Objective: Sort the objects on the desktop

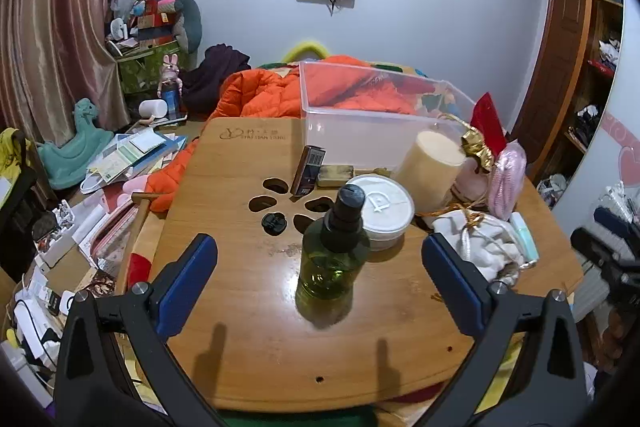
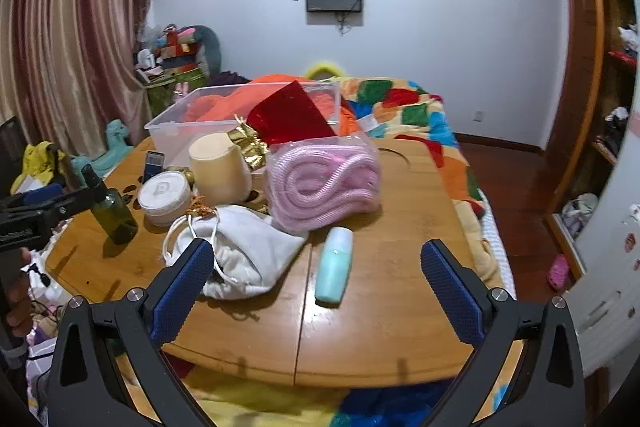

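Holding both units above the worktop (image 1: 248, 307), you have the left hand-held gripper (image 1: 320, 279) spread wide, empty, around the upright green bottle (image 1: 332, 259). Your right hand-held gripper (image 2: 318, 281) is likewise apart, the mint tube (image 2: 335, 267) lying between its fingers, untouched.

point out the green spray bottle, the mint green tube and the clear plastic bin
green spray bottle (image 1: 334, 259), left wrist view, on its green body
mint green tube (image 2: 335, 267), right wrist view, middle of its body
clear plastic bin (image 1: 360, 135), left wrist view, on its front wall
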Motion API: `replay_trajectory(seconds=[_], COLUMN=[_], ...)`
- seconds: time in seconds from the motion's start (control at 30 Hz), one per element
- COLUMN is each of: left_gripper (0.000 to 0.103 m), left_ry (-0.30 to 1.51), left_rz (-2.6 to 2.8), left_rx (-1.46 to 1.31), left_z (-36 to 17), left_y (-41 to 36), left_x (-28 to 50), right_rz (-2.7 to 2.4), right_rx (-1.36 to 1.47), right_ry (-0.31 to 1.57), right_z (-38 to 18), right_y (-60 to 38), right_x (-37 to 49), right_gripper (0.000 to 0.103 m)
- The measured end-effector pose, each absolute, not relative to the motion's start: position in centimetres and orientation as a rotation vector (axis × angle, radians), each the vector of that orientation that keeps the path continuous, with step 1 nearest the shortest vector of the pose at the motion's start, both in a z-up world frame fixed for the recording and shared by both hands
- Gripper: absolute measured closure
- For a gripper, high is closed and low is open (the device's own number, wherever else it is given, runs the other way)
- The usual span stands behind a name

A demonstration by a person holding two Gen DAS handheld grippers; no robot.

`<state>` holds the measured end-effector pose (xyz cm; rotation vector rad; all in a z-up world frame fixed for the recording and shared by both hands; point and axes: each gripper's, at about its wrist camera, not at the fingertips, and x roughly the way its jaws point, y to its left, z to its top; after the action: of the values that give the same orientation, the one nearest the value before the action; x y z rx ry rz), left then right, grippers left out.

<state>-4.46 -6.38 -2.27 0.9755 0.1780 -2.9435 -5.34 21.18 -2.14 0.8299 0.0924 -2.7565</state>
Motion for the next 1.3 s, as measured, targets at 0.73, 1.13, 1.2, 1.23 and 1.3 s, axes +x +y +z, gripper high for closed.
replay_trajectory(seconds=[0.73, 1.13, 1.2, 1.23, 1.3], left_gripper=[0.039, 0.060, 0.061, 0.061, 0.062], left_ry=[0.150, 0.129, 0.129, 0.130, 0.131], left_rz=[-2.954, -2.973, -2.981, -2.983, -2.989], left_rx=[1.103, 1.114, 1.105, 1.101, 1.087], left_z=[-5.7, -6.5, -6.5, -6.4, -6.2], left_y=[-6.3, -5.7, -5.7, -5.8, -5.9], left_x=[-7.3, -7.8, -7.7, -7.6, -7.5], right_rz=[-2.525, -2.502, -2.487, -2.482, -2.467], right_rx=[0.804, 0.940, 0.940, 0.940, 0.931], right_ry=[0.208, 0.236, 0.251, 0.262, 0.289], right_z=[0.3, -2.3, -2.3, -2.3, -2.3], right_y=[15.9, 15.3, 15.2, 15.1, 14.8], right_x=[-16.4, -19.1, -19.2, -19.2, -19.0], right_gripper=[0.000, 0.029, 0.044, 0.052, 0.063])
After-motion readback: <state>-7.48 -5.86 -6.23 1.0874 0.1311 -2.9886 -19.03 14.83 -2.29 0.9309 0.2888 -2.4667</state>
